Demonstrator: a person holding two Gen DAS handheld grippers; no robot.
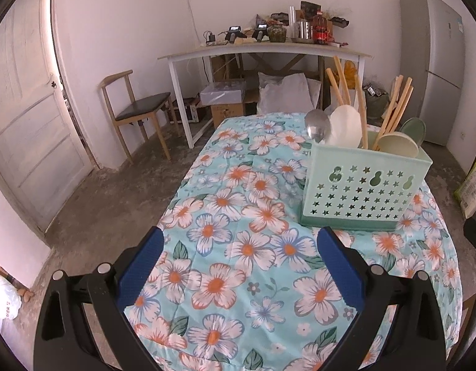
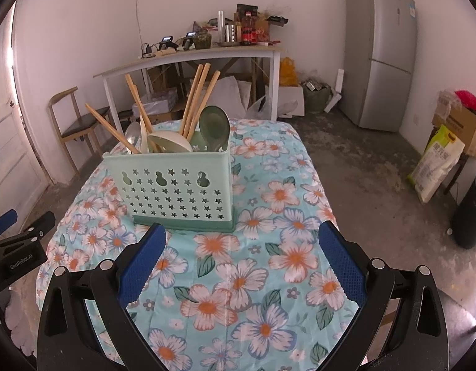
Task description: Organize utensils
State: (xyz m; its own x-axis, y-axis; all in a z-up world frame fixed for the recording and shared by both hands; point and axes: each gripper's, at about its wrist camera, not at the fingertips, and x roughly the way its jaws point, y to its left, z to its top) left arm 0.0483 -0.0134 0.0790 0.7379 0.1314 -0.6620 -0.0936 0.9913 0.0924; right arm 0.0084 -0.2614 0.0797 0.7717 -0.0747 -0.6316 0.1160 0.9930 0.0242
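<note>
A mint-green perforated utensil holder stands upright on the floral tablecloth. Inside it stand several wooden chopsticks, a metal spoon, white spoons and green spoons. My left gripper hovers open over the cloth, left of and nearer than the holder, with nothing between its blue pads. My right gripper is open too, just in front of the holder's base. The left gripper's body shows at the left edge of the right wrist view.
Beyond the table are a wooden chair, a white side table loaded with bottles and clutter, boxes beneath it, and a grey fridge. A door is at left. Bags and a black bin stand at right.
</note>
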